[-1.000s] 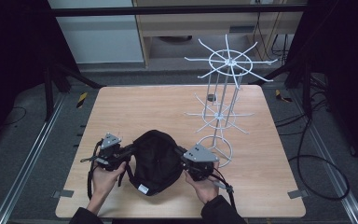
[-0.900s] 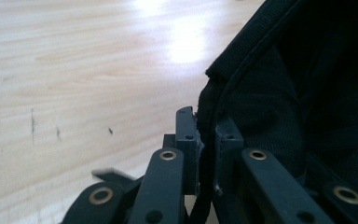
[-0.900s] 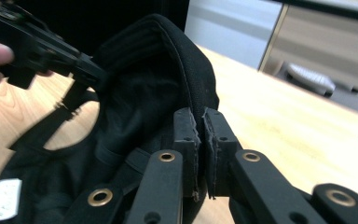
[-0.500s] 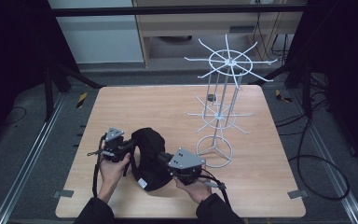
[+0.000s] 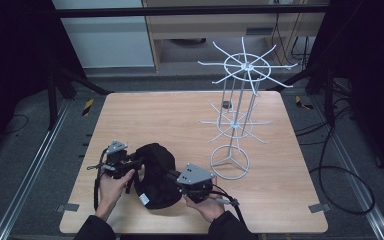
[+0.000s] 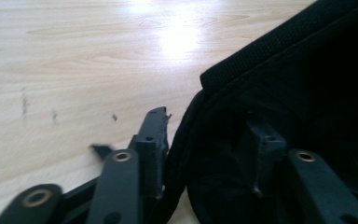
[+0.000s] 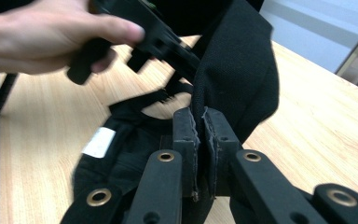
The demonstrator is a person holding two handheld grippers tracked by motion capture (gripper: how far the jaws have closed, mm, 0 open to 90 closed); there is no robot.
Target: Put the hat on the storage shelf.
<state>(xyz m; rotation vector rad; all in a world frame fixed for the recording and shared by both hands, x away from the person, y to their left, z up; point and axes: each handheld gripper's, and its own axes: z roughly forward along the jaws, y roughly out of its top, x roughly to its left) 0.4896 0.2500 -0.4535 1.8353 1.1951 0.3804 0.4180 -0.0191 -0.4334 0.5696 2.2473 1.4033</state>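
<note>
- Both grippers and the black cap [image 5: 152, 175] between them are sitting farther left on the table [image 5: 180, 115] than a second ago, when the cap lay nearer the wire rack's base.
- Since then the cap is also looking narrower from above, bunched and tipped up between the hands rather than lying round and flat.
- Left gripper [image 5: 130, 162] is sitting at the cap's left side, its jaws having just been opening; in the left gripper view they are standing apart with the cap's edge [image 6: 186, 135] running between them, one finger [image 6: 151, 140] outside on the table side and the other inside the cap, not pressing.
- Right gripper [image 7: 199, 135] is pinching the cap's fabric, its two pads squeezed tight on a fold.
- A white label [image 7: 99, 141] is showing inside the cap.
- Wire rack [image 5: 235, 125] is standing to the right, apart from the cap.
- Cap is resting near the table's near-left part.
</note>
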